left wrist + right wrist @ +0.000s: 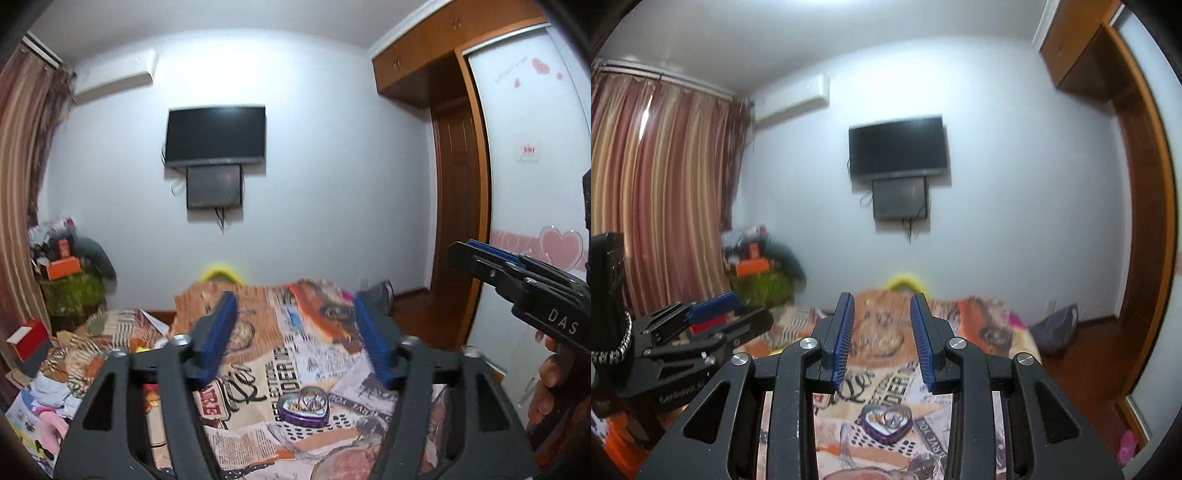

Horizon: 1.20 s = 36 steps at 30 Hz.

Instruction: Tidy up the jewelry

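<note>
A purple heart-shaped tin [303,406] with jewelry inside lies open on a bed with a newspaper-print cover [280,362]. It also shows in the right wrist view [886,421]. My left gripper [295,314] is open and empty, raised above the bed, with the tin below and between its fingers. My right gripper [882,314] is open and empty, also raised above the tin. The right gripper shows at the right in the left wrist view [480,258]. The left gripper shows at the left in the right wrist view [716,306].
A TV [216,134] hangs on the far wall. Clutter and boxes [62,269] stand at the left by the curtain [657,192]. A wooden door [458,199] and wardrobe are at the right. Clothes lie on the bed's left side [48,406].
</note>
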Motion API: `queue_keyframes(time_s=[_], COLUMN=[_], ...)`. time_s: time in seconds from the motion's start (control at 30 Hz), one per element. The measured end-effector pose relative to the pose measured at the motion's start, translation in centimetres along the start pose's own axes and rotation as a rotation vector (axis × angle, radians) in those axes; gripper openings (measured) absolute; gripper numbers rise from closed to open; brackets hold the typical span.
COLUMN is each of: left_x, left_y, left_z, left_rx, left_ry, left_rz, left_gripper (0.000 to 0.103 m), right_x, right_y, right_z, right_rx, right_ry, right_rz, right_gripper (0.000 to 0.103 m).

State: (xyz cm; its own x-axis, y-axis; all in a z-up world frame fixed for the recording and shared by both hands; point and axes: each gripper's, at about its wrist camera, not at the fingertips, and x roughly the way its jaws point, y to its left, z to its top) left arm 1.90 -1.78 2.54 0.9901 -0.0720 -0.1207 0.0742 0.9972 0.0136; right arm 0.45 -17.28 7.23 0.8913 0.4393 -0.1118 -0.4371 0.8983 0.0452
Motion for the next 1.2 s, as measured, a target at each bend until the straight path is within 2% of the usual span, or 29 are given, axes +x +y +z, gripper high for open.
queue_keyframes(time_s=[0.03,0.1,0.13,0.2,0.3,1.2], left_x=[-0.6,-1.8,-2.1,-2.5,-2.6,-2.8], left_y=[-0.1,-0.2,-0.3,-0.4,-0.2,-0.3], left_z=[0.0,0.0,-0.1,-0.4,-0.7,-1.5], left_rx=[-0.002,-0.006,-0.008,-0.014,-0.021,-0.051], left_ry=[-0.018,-0.047,-0.052,-0.058,-0.053,-0.019], left_rz=[0.009,0.028,0.035,0.048,0.060,0.062], left_gripper=[0.083,0.093,0.099,0.102,0.102,0.103], right_x=[-0.4,-1.1,-1.4,-1.8,-2.3,-2.9], right_y=[0.2,0.8,1.1,1.5,1.8,1.3], right_z=[0.0,-0.1,-0.3,-0.5,-0.9,-1.7], right_rx=[-0.002,-0.009,-0.015,-0.023,-0.014,-0.005], right_ry=[-0.015,-0.045,-0.061,-0.083,-0.110,-0.040], right_rz=[-0.010,-0.031,-0.046,-0.085,-0.127,-0.116], right_gripper=[0.042,0.064,0.068,0.088,0.103,0.103])
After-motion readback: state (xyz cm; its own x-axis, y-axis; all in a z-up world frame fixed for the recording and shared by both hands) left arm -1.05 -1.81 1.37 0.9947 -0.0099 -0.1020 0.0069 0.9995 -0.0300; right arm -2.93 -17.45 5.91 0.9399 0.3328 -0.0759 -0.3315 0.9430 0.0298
